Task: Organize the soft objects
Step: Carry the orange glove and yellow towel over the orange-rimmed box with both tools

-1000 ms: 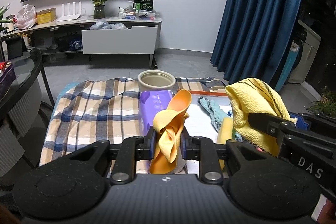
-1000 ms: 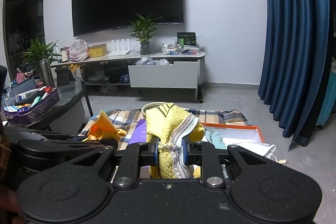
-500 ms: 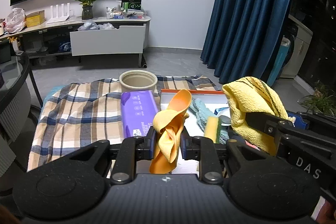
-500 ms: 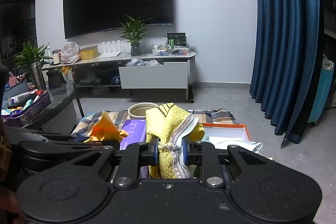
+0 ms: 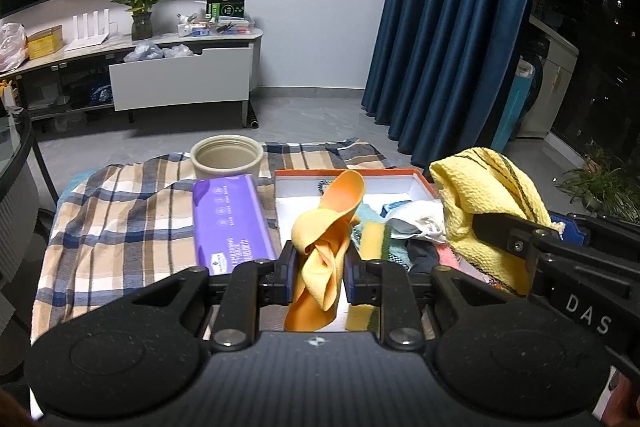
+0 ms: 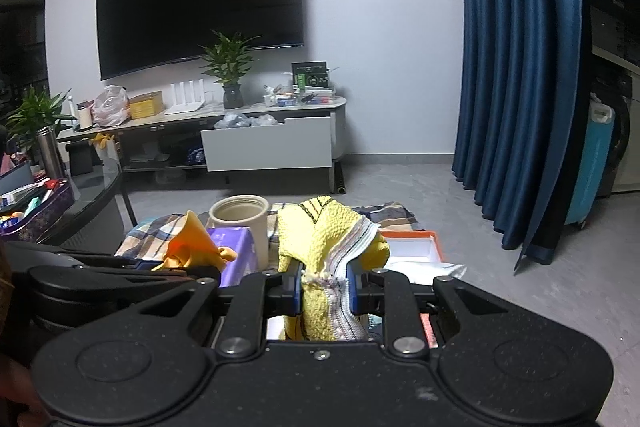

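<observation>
Behind everything hangs a dark television (image 6: 200, 11) over a low media console (image 6: 240, 135), with blue curtains (image 5: 452, 27) to its right. Nearer me, a plaid cloth (image 5: 120, 211) covers the table, carrying an orange-rimmed box (image 5: 416, 183) of soft items; left of the box lie a purple pack (image 5: 232, 219) and a beige pot (image 5: 226, 157). My right gripper (image 6: 323, 285) is clamped on a yellow knitted cloth (image 6: 328, 239), lifted above the box's right side. My left gripper (image 5: 318, 269) pinches an orange cloth (image 5: 324, 239), raised over the box's near-left part.
</observation>
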The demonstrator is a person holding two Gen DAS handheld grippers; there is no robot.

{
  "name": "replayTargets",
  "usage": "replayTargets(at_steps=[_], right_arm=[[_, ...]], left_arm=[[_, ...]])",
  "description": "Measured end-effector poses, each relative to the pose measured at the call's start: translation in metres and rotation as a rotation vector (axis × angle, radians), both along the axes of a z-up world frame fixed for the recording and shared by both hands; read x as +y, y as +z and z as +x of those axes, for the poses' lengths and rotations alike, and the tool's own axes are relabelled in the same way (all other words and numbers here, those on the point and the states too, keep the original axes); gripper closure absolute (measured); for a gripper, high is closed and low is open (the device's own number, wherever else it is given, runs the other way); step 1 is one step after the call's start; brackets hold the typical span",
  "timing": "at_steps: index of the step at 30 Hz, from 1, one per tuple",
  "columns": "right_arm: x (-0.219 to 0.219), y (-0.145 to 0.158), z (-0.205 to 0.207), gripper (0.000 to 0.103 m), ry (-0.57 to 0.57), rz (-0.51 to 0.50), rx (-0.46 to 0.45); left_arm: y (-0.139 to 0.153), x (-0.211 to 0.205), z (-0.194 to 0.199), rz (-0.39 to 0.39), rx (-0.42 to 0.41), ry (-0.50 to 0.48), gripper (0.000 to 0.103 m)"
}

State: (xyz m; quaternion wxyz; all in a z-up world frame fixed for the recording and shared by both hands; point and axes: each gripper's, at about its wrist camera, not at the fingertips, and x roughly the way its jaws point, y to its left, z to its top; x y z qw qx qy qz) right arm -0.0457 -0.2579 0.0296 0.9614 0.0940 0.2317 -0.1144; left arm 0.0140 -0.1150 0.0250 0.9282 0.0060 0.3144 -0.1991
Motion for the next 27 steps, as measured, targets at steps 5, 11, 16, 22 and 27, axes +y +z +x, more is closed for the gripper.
replayTargets(at_steps=[5, 11, 16, 22, 27], right_arm=[[-0.007, -0.001, -0.003, 0.078, -0.017, 0.002, -0.001], [-0.01, -0.003, -0.002, 0.078, -0.033, 0.005, 0.001], [-0.015, -0.004, -0.005, 0.078, -0.049, 0.005, 0.003], [-0.023, -0.005, -0.007, 0.078, -0.072, 0.006, 0.005], [-0.028, -0.006, -0.007, 0.077, -0.084, 0.004, 0.007]], left_arm=[[-0.001, -0.006, 0.001, 0.005, -0.001, -0.018, 0.079], [-0.003, -0.013, 0.002, 0.009, 0.001, -0.032, 0.079], [-0.004, -0.019, 0.004, 0.012, 0.004, -0.046, 0.079], [-0.007, -0.027, 0.006, 0.014, 0.011, -0.062, 0.079], [-0.009, -0.036, 0.007, 0.018, 0.013, -0.08, 0.079]])
